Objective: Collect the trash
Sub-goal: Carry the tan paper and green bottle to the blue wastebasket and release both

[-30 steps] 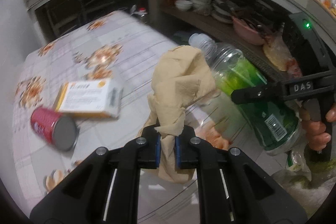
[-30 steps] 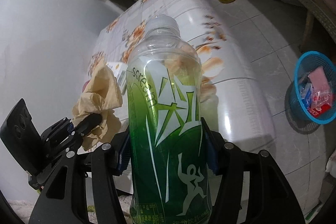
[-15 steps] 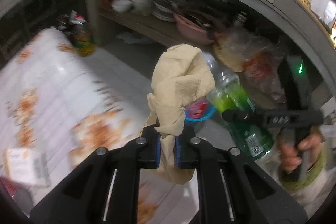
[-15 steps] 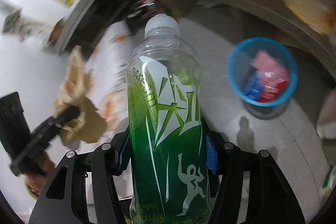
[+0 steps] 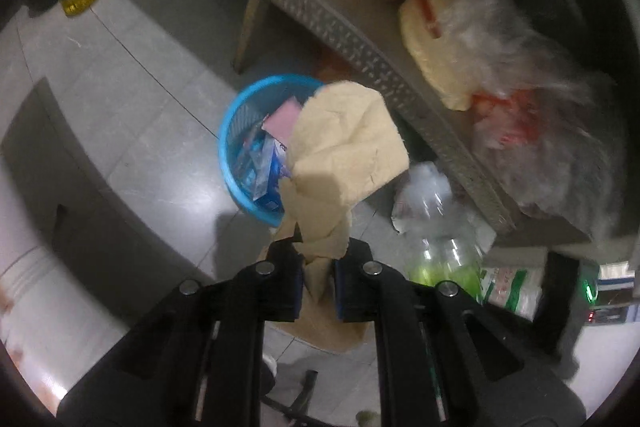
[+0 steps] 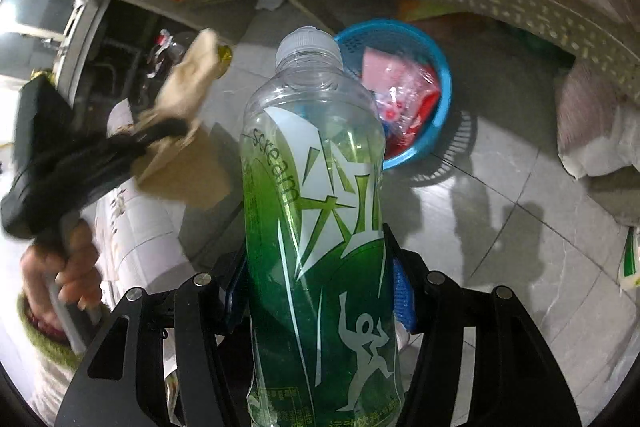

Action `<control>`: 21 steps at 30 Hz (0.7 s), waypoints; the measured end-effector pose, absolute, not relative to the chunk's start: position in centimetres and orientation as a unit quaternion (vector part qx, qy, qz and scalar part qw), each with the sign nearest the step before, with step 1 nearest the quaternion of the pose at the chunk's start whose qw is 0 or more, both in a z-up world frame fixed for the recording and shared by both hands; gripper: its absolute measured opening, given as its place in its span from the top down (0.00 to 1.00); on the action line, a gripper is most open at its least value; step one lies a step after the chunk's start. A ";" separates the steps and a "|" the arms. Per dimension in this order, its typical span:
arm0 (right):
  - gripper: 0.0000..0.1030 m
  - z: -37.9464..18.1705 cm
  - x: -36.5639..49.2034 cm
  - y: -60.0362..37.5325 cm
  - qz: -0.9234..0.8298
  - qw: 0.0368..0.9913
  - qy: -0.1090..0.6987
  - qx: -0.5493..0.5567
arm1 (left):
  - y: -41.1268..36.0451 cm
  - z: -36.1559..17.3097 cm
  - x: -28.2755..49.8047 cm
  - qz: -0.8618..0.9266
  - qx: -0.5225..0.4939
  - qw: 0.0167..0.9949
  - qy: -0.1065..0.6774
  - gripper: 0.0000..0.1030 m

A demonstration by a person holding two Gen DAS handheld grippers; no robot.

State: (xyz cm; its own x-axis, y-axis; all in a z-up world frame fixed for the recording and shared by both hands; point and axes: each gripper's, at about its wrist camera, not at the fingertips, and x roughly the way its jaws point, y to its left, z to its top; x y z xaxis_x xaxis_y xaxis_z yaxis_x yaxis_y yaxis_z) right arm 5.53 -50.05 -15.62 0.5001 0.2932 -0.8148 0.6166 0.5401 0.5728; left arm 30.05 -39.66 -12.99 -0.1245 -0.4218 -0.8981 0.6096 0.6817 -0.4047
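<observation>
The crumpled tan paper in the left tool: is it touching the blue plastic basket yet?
Apart. In the right wrist view the crumpled tan paper hangs left of the blue plastic basket, bare floor between them.

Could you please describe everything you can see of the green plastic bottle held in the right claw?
The clear plastic bottle with a green and white label stands upright between the fingers of the right claw, which is shut on its lower body. Its pale screw cap is on. The label reads "scream" and shows a white running figure. The green tint makes it hard to tell if liquid remains. Only the claw's blue pads touch it. Behind it on the tiled floor sits a blue plastic basket.
</observation>
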 end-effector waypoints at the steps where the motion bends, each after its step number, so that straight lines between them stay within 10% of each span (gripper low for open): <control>1: 0.45 -15.8 5.5 -50.3 -0.112 0.728 0.488 0.468 | -40.8 -14.2 30.7 -0.383 0.077 0.659 0.643 0.91; 4: 0.45 -16.0 5.3 -50.9 -0.120 0.725 0.490 0.470 | -43.2 -16.8 32.1 -0.359 0.094 0.675 0.638 0.70; 6: 0.45 -16.1 5.2 -51.2 -0.124 0.722 0.492 0.470 | -44.7 -18.0 32.9 -0.337 0.101 0.697 0.625 0.38; 21: 0.45 -17.8 5.8 -51.9 -0.121 0.710 0.496 0.484 | -41.6 -13.1 34.4 -0.383 -0.002 0.716 0.584 0.33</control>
State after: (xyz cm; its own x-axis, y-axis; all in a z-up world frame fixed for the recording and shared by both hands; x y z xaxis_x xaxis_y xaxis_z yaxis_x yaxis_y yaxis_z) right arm 5.76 -51.88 -17.76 0.4784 0.3082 -0.8223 0.6526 0.5018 0.5677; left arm 34.43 -41.57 -13.11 0.0251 -0.5506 -0.8344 0.5460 0.7067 -0.4499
